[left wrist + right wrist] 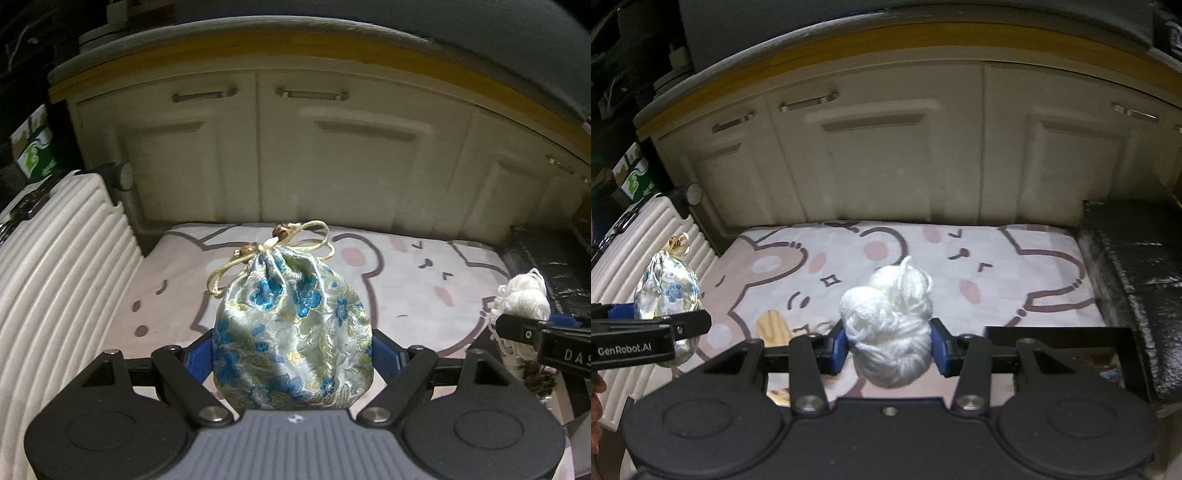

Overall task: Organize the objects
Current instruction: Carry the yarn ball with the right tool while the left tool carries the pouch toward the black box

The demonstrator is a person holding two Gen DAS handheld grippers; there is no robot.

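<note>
A silky drawstring pouch (291, 328) with blue flowers and a cream cord sits upright between the blue pads of my left gripper (292, 356), which is shut on its lower sides and holds it above the mat. The same pouch (666, 291) shows at the left of the right wrist view, with the left gripper's finger in front of it. My right gripper (889, 345) is shut on a ball of white yarn (890, 325), its blue pads pressing both sides. The yarn (524, 299) also appears at the right edge of the left wrist view.
A pale mat (960, 266) printed with cartoon bears lies below. A white ribbed suitcase (55, 266) stands on the left, a black box (1134, 277) on the right, cream cabinet doors (332, 155) behind. A wooden piece (774, 326) and a black tray rim (1056, 332) lie near the right gripper.
</note>
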